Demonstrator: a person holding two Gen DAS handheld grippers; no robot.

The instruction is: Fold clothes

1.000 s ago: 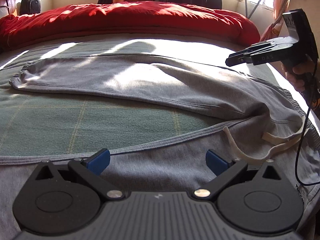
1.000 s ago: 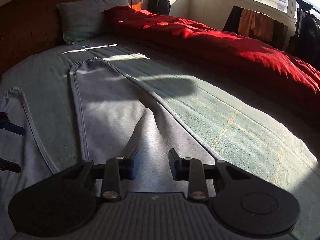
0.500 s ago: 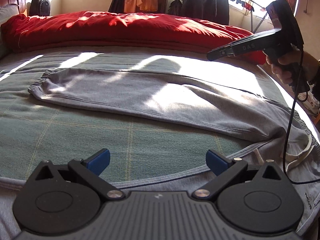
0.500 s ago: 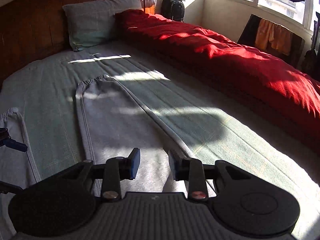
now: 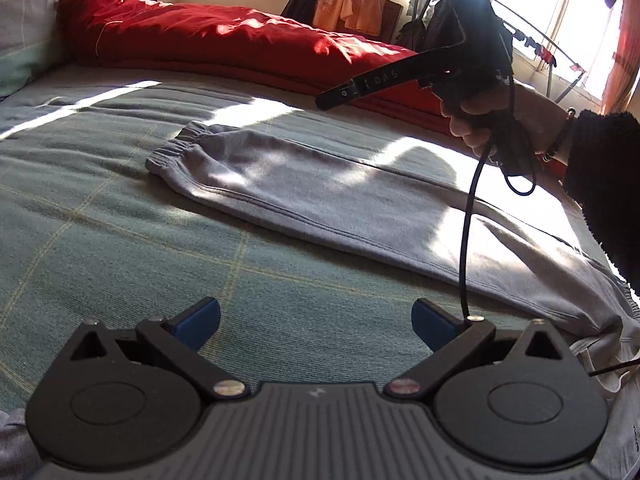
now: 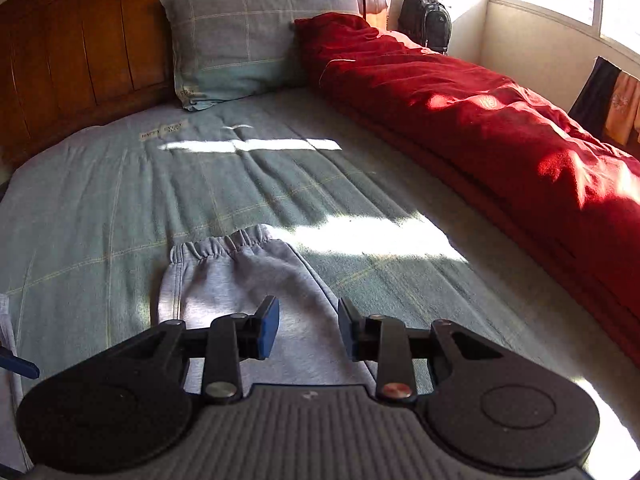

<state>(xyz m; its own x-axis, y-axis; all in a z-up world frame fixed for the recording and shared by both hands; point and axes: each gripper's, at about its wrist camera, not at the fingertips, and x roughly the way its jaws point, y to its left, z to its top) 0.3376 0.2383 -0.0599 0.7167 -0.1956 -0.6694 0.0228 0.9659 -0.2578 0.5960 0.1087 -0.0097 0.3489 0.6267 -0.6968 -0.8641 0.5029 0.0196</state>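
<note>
Grey sweatpants (image 5: 320, 200) lie flat on the green bed cover (image 5: 120, 240), one leg stretching left to an elastic cuff (image 5: 176, 148). My left gripper (image 5: 316, 322) is wide open and empty, low over the cover in front of that leg. My right gripper (image 6: 308, 328) is partly open and empty, above the same leg (image 6: 248, 280) just short of its cuff (image 6: 220, 246). The right gripper also shows in the left wrist view (image 5: 340, 94), held in a hand above the leg. The other leg's edge (image 6: 6, 320) shows at far left.
A red duvet (image 6: 480, 120) runs along the far side of the bed. A checked pillow (image 6: 248, 36) leans on the wooden headboard (image 6: 80, 40). A black backpack (image 6: 426, 16) stands in the corner. Clothes hang on a rack (image 5: 344, 10) by the window.
Both grippers have moved along the pant leg toward its cuff end. The waistband and drawstring have left the left wrist view. Both stay empty.
</note>
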